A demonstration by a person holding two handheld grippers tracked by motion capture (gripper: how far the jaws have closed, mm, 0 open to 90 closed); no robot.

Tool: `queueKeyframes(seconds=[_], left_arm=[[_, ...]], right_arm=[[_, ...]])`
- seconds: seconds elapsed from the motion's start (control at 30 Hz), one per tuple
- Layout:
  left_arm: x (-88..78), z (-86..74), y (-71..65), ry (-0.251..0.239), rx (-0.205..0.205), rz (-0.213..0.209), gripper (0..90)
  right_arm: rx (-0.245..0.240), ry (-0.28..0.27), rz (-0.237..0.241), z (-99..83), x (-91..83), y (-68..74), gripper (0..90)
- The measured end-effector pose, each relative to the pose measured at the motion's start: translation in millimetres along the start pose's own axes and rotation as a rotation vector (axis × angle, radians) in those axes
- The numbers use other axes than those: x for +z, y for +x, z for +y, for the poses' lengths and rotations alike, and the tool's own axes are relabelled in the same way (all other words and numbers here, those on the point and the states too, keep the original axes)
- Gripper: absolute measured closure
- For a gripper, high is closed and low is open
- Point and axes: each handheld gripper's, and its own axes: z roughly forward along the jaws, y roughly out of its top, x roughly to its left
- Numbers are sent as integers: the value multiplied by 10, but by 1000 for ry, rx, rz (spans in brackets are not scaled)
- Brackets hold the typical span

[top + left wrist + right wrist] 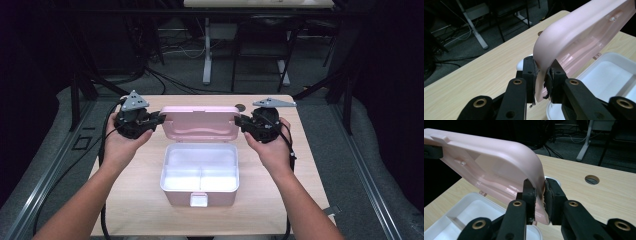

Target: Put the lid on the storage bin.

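A pink lunch box (199, 199) stands in the middle of the wooden table (131, 200), its white two-part tray (200, 169) empty. Its pink lid (200, 123) stands raised at the back. My left gripper (159, 119) is shut on the lid's left edge, and in the left gripper view the lid (579, 32) sits pinched in that gripper (541, 80). My right gripper (239, 120) is shut on the lid's right edge; in the right gripper view this gripper (539, 197) clamps the lid's rounded corner (494, 167). The white tray (469, 212) lies below the lid.
A round cable hole (240, 106) sits in the table behind the lid, also seen in the right gripper view as the hole (592, 179). Beyond the table's far edge are a white desk leg (207, 55), dark frames and floor cables. Bare tabletop lies on both sides of the box.
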Motion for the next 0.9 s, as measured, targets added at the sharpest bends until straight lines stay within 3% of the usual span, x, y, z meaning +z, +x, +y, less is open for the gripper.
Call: queueKeyframes(seconds=[0.1, 0.23, 0.47, 0.77, 0.8, 0.9], left_arm=[[-17, -5, -11, -1, 3, -3, 788], [-36, -19, -19, -3, 10, -9, 784], [-73, -32, -17, -2, 6, -33, 773], [-133, -47, -25, -15, 9, -50, 757], [-137, -51, -24, -15, 7, -54, 756], [-147, -62, -31, -15, 5, -57, 754]], right_arm=[[-14, -3, -12, 5, -11, 25, 784], [-20, 3, 12, 8, -42, 27, 774], [-21, -7, 12, -7, -90, 43, 768], [-22, 5, 68, -1, -165, 26, 757], [-22, 0, 48, -5, -165, 36, 756], [-24, 0, 59, -18, -179, 43, 752]])
